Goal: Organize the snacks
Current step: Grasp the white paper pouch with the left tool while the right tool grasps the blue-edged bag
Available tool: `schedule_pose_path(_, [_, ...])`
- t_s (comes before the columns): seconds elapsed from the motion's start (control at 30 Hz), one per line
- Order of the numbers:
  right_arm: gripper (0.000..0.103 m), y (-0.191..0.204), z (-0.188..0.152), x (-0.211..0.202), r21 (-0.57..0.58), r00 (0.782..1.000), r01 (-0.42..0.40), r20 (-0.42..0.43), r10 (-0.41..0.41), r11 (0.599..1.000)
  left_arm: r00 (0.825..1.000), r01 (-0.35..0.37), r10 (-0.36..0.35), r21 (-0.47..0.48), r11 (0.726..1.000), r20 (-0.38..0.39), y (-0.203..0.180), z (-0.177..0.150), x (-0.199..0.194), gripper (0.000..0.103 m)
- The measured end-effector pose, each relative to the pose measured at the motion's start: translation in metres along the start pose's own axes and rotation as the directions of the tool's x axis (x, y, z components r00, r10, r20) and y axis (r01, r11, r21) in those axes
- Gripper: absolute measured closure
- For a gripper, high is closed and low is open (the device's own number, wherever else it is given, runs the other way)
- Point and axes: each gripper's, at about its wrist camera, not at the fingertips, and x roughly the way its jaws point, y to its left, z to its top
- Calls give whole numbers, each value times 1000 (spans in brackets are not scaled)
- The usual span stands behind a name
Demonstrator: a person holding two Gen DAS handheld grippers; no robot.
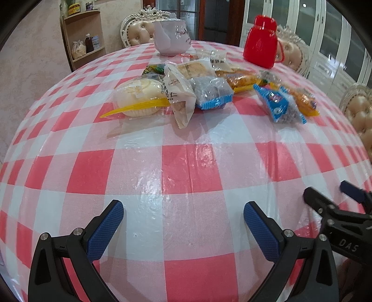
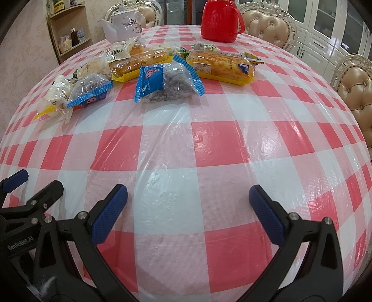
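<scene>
While both tools hang low over the near part of the table, we record the left gripper point(image 1: 183, 223) with its blue-padded fingers point(image 1: 105, 230) spread wide and nothing between them, only the red-and-white checked plastic tablecloth point(image 1: 186, 167) below. We find the right gripper point(image 2: 188, 213) in the same condition: fingers wide apart, empty, above bare cloth. Each tool shows at the edge of the other's view, so we judge them side by side and near one another.

We locate the snacks in a loose scatter on the far half of the table, well apart from both grippers. From the left wrist view we note a pale round bun in clear wrap with a yellow strip point(image 1: 139, 97), a white paper-look pastry packet point(image 1: 179, 97) leaning against it, and a blue-edged clear packet of dark pieces point(image 1: 212, 94) touching that packet. From the right wrist view we note a second blue-and-clear packet of dark pieces point(image 2: 167, 80) lying nearest to the grippers, a long bread in a yellow-trimmed wrapper point(image 2: 223, 66) just behind it to the right, and another long bread on a yellow tray point(image 2: 139, 64) to the left.

Beyond the snacks stand a white floral porcelain teapot point(image 1: 171, 37) and a red plastic lidded jug point(image 2: 220, 21). Tufted cream chairs point(image 2: 267, 23) surround the table.
</scene>
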Motion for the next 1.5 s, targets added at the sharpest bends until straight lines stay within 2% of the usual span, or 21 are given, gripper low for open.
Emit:
schedule_pose_path(0.07, [0,2,1,-1,-18,1000,-12,-12,12,1000,999,46,-45,-45,998,25,8,-1,-1,0])
schedule_pose_path(0.2, [0,2,-1,-7,-44,998,-58,8,59,997,991,93,-80,-132,987,103,27,0,-13,0])
schedule_pose_path(0.37, [0,-2,0,-16,-68,995,-69,69,74,995,983,93,-70,-134,987,170,35,13,-20,0])
schedule_pose_path(0.43, [0,-7,0,-21,-46,992,-84,95,88,995,982,62,-41,-109,992,186,37,22,-21,0])
schedule_pose_path(0.5, [0,-13,1,-26,-22,985,-119,121,120,993,979,21,0,-101,995,204,42,33,-20,0])
schedule_pose_path(0.53, [0,-17,3,-29,1,976,-167,139,166,986,979,13,11,-115,993,206,48,39,-17,0])
schedule_pose_path(0.63, [0,-21,11,-28,23,962,-235,147,230,972,983,41,-11,-162,986,181,60,50,-9,1])
schedule_pose_path(0.7, [0,-19,19,-21,15,970,-201,143,197,979,981,58,-26,-161,985,191,57,54,-9,2])
schedule_pose_path(0.77, [1,-23,31,-13,39,972,-193,144,186,980,976,66,-40,-118,991,212,43,56,-11,2])
schedule_pose_path(0.9, [1,-24,68,10,40,979,-154,140,147,987,974,69,-53,-68,995,221,26,51,-7,2])
schedule_pose_path(1.03, [1,-18,100,35,42,983,-149,118,144,988,976,56,-37,-84,995,213,32,47,-3,3])
schedule_pose_path(1.1, [1,-16,112,49,51,981,-178,86,173,983,975,64,-41,-97,993,218,37,47,-5,3])
schedule_pose_path(1.27, [1,0,123,71,10,985,-171,20,171,985,976,77,-53,-110,991,212,38,52,-1,3])
schedule_pose_path(1.3, [3,3,123,73,-9,988,-152,8,152,988,975,77,-52,-108,991,214,36,55,-1,3])
schedule_pose_path(1.33, [16,4,122,74,-16,990,-141,4,142,990,974,74,-50,-102,992,219,35,57,-1,4])
schedule_pose_path(1.37, [22,3,119,72,-18,988,-156,15,157,988,973,69,-47,-90,994,226,31,59,-1,8])
schedule_pose_path(1.5, [31,-6,108,61,-15,986,-157,50,157,988,971,37,-29,-30,999,236,17,72,2,19])
